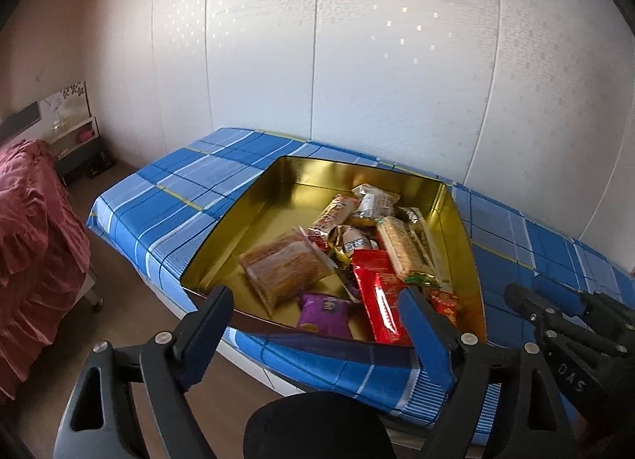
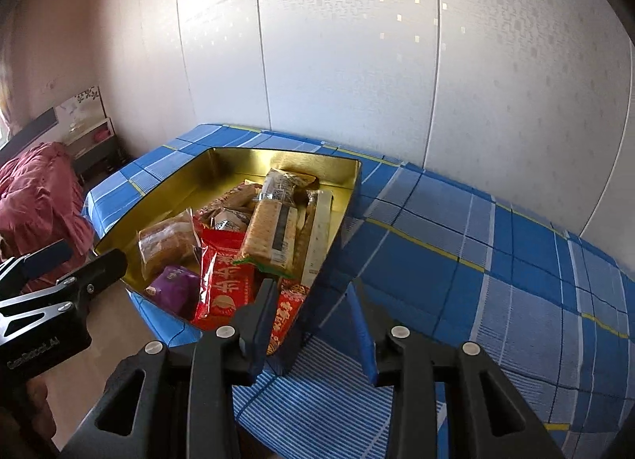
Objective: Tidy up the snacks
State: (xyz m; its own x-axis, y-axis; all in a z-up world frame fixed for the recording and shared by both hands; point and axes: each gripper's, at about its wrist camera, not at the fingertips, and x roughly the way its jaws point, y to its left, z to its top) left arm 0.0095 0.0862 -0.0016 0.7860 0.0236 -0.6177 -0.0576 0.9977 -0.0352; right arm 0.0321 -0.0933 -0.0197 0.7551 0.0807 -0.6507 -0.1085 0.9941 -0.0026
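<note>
The snacks lie heaped in the right half of a gold-lined tin (image 1: pixel 246 216) on the plaid-covered counter (image 1: pixel 190 189). Expect light, crinkly, slippery wrappers; the long cracker pack (image 1: pixel 403 250) likely breaks if squeezed, so take it across its width, or pinch the red packet (image 1: pixel 377 292) by a sealed edge. Your left gripper (image 1: pixel 317 316) and right gripper (image 2: pixel 313 312) both stand wide open, holding nothing. Only the right wrist view shows the bare cloth beside the tin; only the left shows the purple pouch (image 1: pixel 323 314) whole.
</note>
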